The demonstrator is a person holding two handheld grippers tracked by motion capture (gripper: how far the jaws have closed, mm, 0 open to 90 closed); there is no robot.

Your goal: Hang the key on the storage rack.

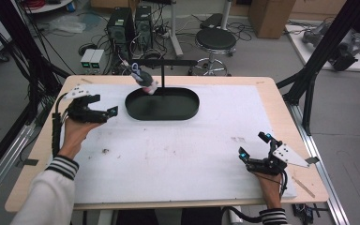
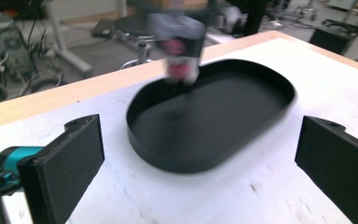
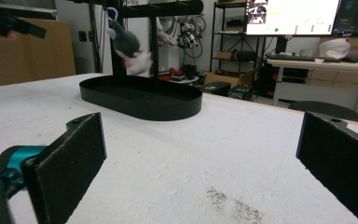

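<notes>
A black oval tray sits at the far middle of the white mat. From its centre rises a black stand with a crossbar. A grey, pink and white plush toy hangs tilted from the bar's left end by a loop, over the tray's left part. My left gripper hovers left of the tray, open and empty. In the left gripper view the tray and the blurred toy lie ahead of the left gripper. My right gripper rests at the near right, open and empty, facing the tray and toy.
A white mat covers most of the wooden table. Black frame posts stand at the table's left and right sides. Beyond the far edge are a stool and computer towers.
</notes>
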